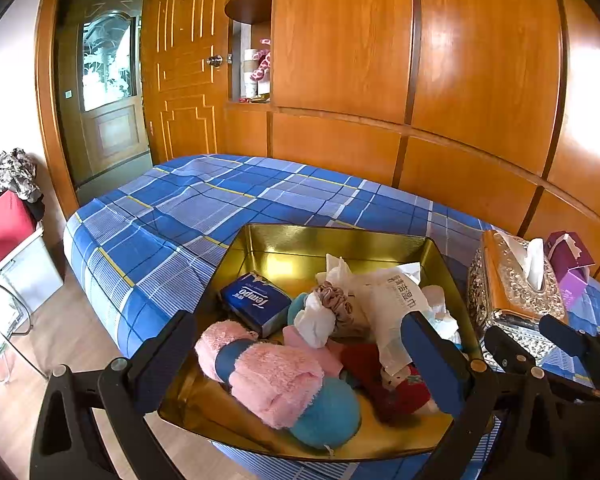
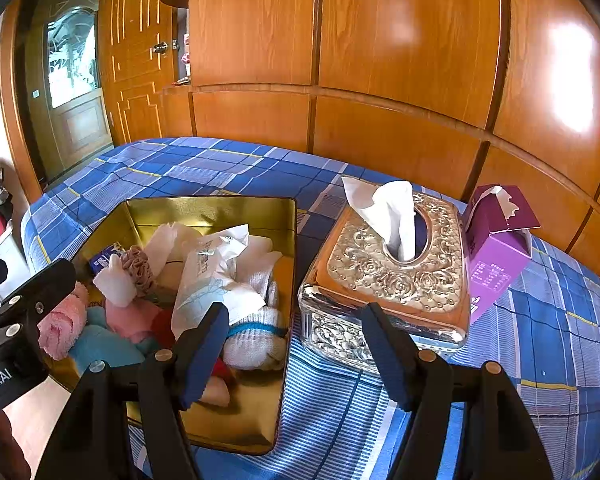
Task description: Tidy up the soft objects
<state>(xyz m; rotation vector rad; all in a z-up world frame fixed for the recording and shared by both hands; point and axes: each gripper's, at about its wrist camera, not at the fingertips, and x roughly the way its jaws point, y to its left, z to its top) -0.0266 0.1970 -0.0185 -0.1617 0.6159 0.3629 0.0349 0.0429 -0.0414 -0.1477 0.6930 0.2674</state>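
Note:
A gold tin tray (image 1: pixel 332 232) sits on the blue plaid bed and holds a heap of soft things: a pink fluffy cloth (image 1: pixel 276 384), a blue plush ball (image 1: pixel 328 416), a blue Tempo tissue pack (image 1: pixel 256 304), a white wet-wipe packet (image 1: pixel 396 304), a beige scrunchie (image 1: pixel 336 300) and a red plush piece (image 1: pixel 384 384). The right wrist view adds a white sock (image 2: pixel 256 340) in the tray (image 2: pixel 208 202). My left gripper (image 1: pixel 298 320) hovers open over the tray's near side, touching nothing. My right gripper (image 2: pixel 295 308) stands open between the tray and the ornate tissue box (image 2: pixel 392 272), with nothing in it.
The silver tissue box (image 1: pixel 512 284) stands right of the tray, with a purple carton (image 2: pixel 500 248) behind it. Wooden wardrobe panels run along the bed's far side. A door, a white storage bin (image 1: pixel 32 268) and wooden floor lie to the left.

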